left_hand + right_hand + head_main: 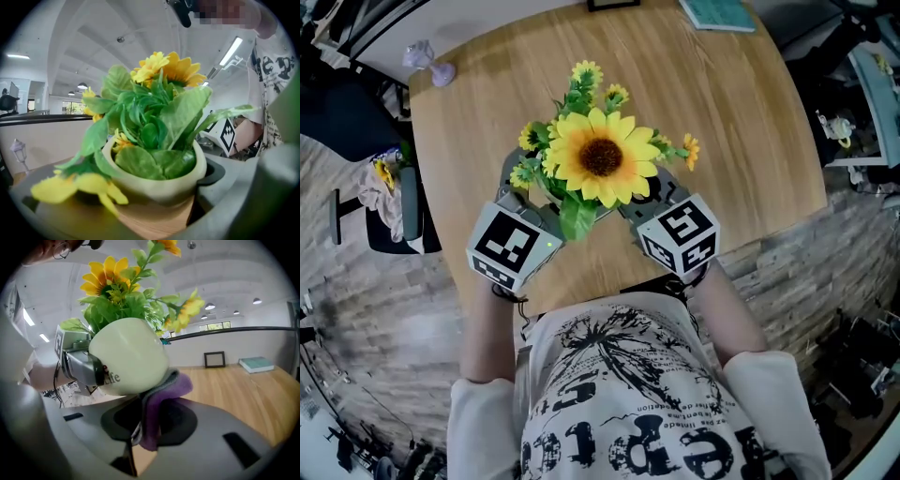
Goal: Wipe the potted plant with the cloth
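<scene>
Steadying the potted plant point(126, 357) near the table's point(741, 141) near edge, the left gripper point(523, 192) clasps its smooth, likely fragile pot wall; the right gripper point(661, 192) pinches the limp cloth point(159, 399) against it.

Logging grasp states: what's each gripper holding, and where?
Left gripper clamps the pale cream ceramic flower pot by its side walls. Right gripper pinches the folded purple cloth at its lower end.
</scene>
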Tool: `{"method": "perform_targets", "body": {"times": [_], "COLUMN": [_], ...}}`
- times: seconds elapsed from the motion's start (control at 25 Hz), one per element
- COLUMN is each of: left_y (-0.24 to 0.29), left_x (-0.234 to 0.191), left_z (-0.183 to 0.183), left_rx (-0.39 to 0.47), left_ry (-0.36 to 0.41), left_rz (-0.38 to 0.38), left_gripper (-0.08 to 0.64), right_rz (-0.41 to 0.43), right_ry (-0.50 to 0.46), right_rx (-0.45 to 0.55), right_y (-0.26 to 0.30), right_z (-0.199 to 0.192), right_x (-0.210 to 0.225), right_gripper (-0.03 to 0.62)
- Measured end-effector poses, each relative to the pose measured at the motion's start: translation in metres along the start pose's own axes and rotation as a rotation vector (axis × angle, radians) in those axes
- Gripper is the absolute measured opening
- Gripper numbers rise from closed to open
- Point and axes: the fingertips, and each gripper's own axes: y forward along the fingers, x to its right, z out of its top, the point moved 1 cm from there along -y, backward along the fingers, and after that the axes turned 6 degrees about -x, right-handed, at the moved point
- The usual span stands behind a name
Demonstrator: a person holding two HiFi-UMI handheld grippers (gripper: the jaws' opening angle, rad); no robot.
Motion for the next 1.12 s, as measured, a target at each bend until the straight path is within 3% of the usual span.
{"method": "perform_targets", "body": {"times": [0.28,0.48,1.12], "left_y": [-0.004,-0.006,-0.013], "left_x": [0.008,0.004,-0.016], "left_z": [0.014,0.016,0.017], "left_rx": [0.069,0.075,0.136], "left_ry": [0.003,0.016,-0.068], "left_rz": [-0.055,-0.049,0.009], "left_gripper": [0.543,0.543,0.543], "right_rz": [0.029,0.066,0.068], "right_ry": [-0.137,-0.098,-0.087], "right_rx": [0.045,0.057,0.125], "right_y": [0.005,0.008,-0.005], "right_z": [0.011,0.012,0.016], "right_x": [-0.034,-0.044,-0.037], "right_gripper": [0.08,0.08,0.078]}}
